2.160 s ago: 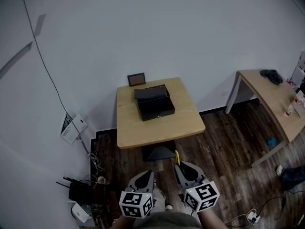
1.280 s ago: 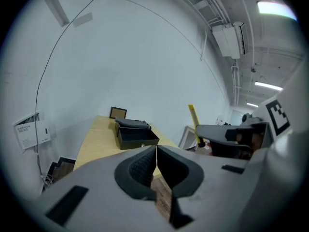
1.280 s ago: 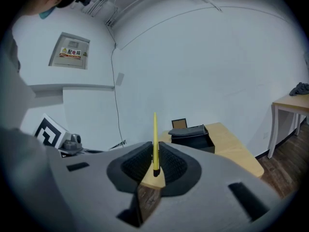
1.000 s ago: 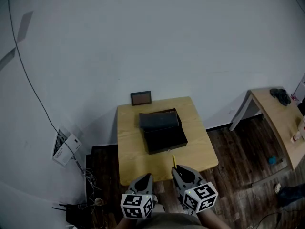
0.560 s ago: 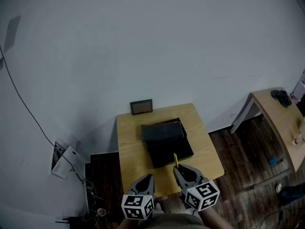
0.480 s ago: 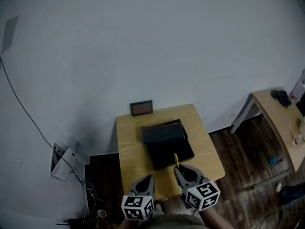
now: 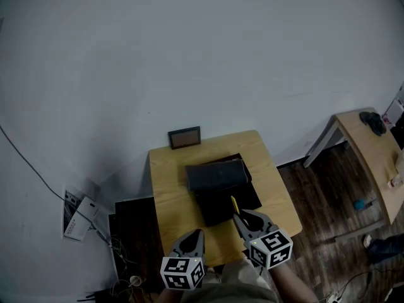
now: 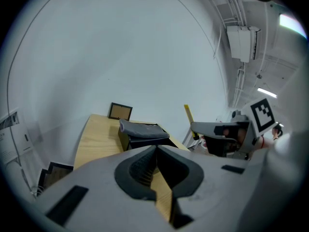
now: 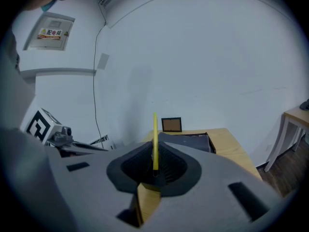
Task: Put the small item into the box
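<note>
Since the right gripper [image 7: 242, 216] was clenched on the lower end of the slim yellow stick [image 7: 234, 204], which stood upright at the near edge of the open black box [image 7: 218, 191], the stick was best carried over the box's hollow and lowered before letting go. The left gripper [image 7: 194, 234] hung pinched together, empty, short of the box. Earlier both grippers had been well short of the box.

Both tools look alike. The left gripper [image 7: 197, 233] and right gripper [image 7: 240, 216] have pale grey shells that taper to a point, lined inside with black ribbed pads. The left cube [image 7: 182, 273] and right cube [image 7: 271, 250] are white with black square markers. The person wears drab greyish clothing [image 7: 235, 288].
</note>
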`<state>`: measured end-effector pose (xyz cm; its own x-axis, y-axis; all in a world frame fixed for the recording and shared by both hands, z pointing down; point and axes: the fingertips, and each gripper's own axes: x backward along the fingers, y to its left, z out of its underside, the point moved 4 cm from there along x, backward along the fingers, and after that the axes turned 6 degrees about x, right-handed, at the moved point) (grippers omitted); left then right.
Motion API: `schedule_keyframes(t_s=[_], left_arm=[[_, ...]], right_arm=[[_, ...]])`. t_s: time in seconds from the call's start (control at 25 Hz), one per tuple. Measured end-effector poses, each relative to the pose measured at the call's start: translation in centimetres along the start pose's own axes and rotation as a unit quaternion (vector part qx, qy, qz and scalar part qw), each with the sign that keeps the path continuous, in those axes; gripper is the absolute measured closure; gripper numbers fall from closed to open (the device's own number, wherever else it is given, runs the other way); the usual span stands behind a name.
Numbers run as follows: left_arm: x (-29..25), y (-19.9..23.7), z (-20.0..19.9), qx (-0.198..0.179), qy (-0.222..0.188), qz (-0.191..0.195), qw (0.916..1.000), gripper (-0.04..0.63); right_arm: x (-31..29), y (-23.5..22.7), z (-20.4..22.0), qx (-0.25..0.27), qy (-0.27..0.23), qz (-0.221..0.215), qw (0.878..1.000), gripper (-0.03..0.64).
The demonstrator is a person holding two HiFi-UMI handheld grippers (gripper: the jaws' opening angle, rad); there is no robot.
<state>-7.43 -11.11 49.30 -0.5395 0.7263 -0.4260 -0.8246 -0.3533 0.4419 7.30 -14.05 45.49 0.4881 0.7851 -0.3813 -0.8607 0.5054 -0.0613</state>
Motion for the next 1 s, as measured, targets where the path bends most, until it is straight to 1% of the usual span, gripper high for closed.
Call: schedule_keyframes(t_s=[0.28,0.56,0.76,1.0], left_arm=[[-2.4,0.7,-0.1,0.013,0.010,-0.011,0.9998,0.592],[-5.4,1.5,-0.2,0.021,0.022,-0.027,0.9992,0.592],[-7.0,2.2,0.5,0.036,0.033,-0.043,0.9979,0.592],[-8.2,3.1,1.2,0.052,0.045,-0.058,0.9959,0.592]], right_arm=[[-3.9,-3.0,1.6,0.010,0.047,-0.016,0.999,0.580],[-7.8,-5.4,4.3,0.033,0.101,-0.040,0.994,0.580],[-9.9,-6.4,6.9,0.042,0.152,-0.062,0.986,0.580],[-12.2,-6.9,9.5,0.071,0.211,-0.090,0.971,0.580]])
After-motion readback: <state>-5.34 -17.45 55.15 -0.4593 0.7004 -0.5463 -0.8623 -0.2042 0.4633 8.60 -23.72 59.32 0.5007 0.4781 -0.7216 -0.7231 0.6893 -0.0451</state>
